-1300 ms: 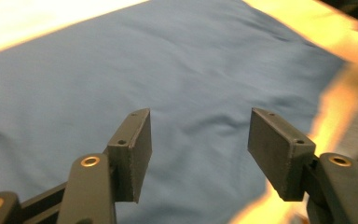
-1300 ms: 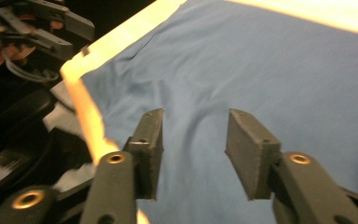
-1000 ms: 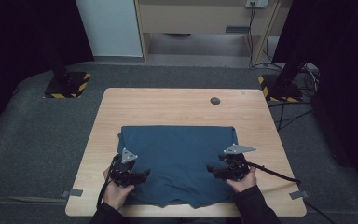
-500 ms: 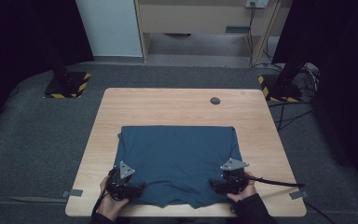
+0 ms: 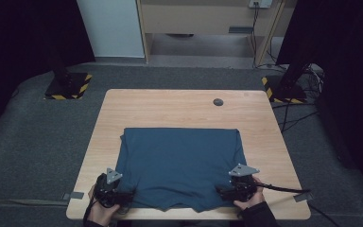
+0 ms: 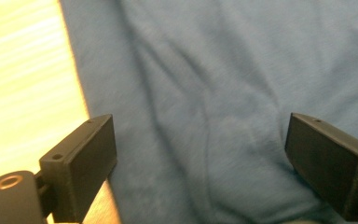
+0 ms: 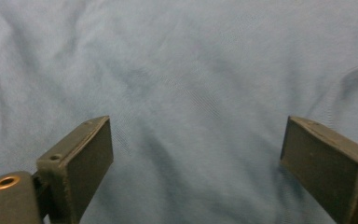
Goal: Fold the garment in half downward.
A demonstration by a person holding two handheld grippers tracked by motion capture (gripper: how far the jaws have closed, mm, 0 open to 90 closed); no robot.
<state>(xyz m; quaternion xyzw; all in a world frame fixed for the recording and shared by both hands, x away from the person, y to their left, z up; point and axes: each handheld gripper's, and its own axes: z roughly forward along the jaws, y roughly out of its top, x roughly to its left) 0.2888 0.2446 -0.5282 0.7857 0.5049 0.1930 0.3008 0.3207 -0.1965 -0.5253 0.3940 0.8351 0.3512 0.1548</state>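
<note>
Both tongs, left tongs and right tongs, gape wide over the blue cloth

A dark blue cloth, folded into a rough rectangle, lies flat in the lower middle of the high view, on the near half of the table. Its far edge runs straight; its near edge is uneven. Soft creases cross its surface in both gripper views.

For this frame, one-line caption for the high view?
Two hand-held grippers, left and right, open at the near corners of a blue cloth on a table.
</note>
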